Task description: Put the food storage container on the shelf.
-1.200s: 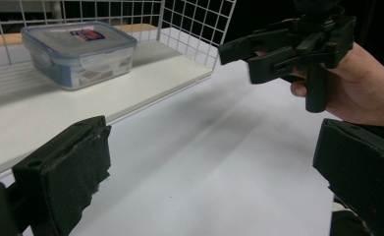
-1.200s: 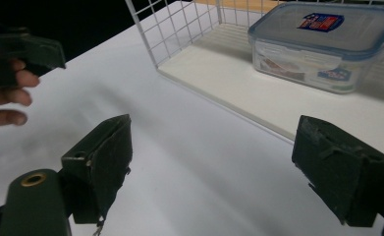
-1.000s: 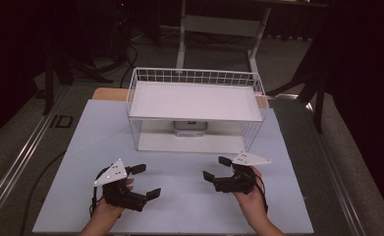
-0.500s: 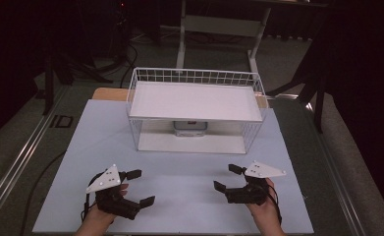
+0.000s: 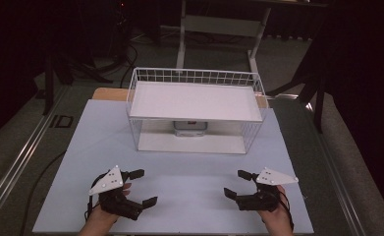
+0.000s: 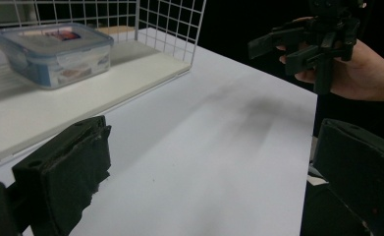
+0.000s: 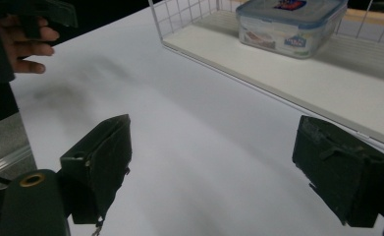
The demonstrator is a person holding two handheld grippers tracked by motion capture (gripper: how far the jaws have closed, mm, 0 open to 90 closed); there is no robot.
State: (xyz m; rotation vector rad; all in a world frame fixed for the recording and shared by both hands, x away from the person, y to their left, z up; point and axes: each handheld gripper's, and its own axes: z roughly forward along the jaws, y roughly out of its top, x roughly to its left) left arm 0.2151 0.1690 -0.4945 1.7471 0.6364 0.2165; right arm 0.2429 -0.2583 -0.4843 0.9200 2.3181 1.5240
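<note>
A white wire rack (image 5: 195,76) stands at the middle back of the white table (image 5: 189,169), with a flat white board across its top. On its lower shelf lies a clear lidded plastic container (image 5: 190,129), also seen in the left gripper view (image 6: 54,51) and the right gripper view (image 7: 290,24). My left gripper (image 5: 144,187) is open above the table's near left, with nothing between its jaws (image 6: 209,167). My right gripper (image 5: 233,183) is open at the near right, also holding nothing (image 7: 214,162). Both are well short of the rack.
Bare table surface lies between the grippers and the rack. The other hand and its gripper (image 6: 305,42) show far off in the left gripper view. A hand (image 7: 20,34) shows at the upper left of the right gripper view. Dark stands and a desk frame (image 5: 219,24) are behind the table.
Both grippers have drawn back toward the table's near edge. The right one has also shifted outward to the right. Both stay open.
</note>
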